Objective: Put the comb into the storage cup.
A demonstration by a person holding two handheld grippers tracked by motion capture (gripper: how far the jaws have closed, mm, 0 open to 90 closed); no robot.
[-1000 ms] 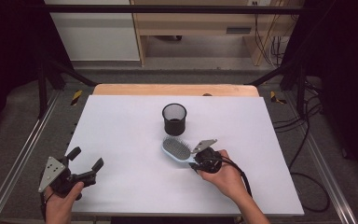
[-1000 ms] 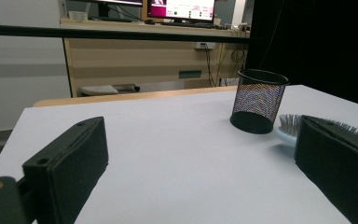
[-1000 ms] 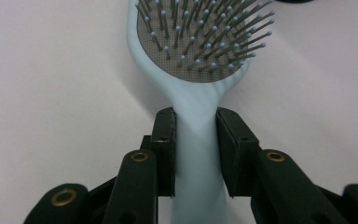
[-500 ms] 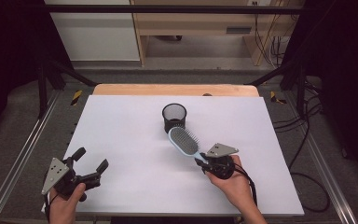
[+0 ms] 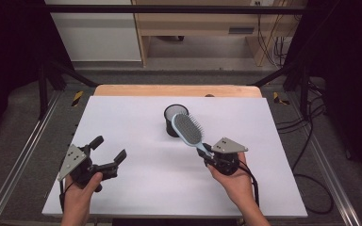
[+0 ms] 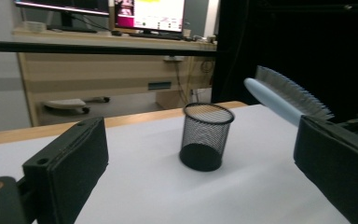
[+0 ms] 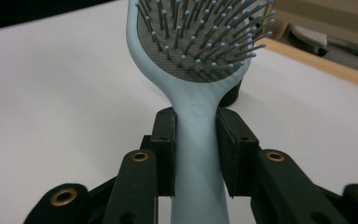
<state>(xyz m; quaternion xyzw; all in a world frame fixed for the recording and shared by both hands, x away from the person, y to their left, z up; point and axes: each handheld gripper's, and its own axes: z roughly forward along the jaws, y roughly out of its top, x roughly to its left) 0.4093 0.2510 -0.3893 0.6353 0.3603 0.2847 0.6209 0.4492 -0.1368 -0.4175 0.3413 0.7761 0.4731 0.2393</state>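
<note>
A light blue hairbrush (image 5: 188,129) with grey bristles is held off the table, its head tilted up toward a black mesh cup (image 5: 173,119). My right gripper (image 5: 208,154) is shut on the brush's handle (image 7: 196,140), with a jaw pad on each side. The brush head (image 7: 196,37) hides most of the cup in the right gripper view. My left gripper (image 5: 107,153) hovers open near the table's front left with nothing between its jaws. In the left gripper view the cup (image 6: 206,136) stands upright ahead and the brush (image 6: 284,95) rises at the right.
The white table top (image 5: 136,122) has a wooden strip (image 5: 174,90) along its far edge. Metal frame rails (image 5: 23,155) run along both sides. Cables (image 5: 306,146) lie on the floor at the right. A desk with monitors (image 6: 121,14) stands beyond the table.
My right gripper has lifted the hairbrush off the table and swung its head up toward the cup. The left gripper has shifted slightly right and forward.
</note>
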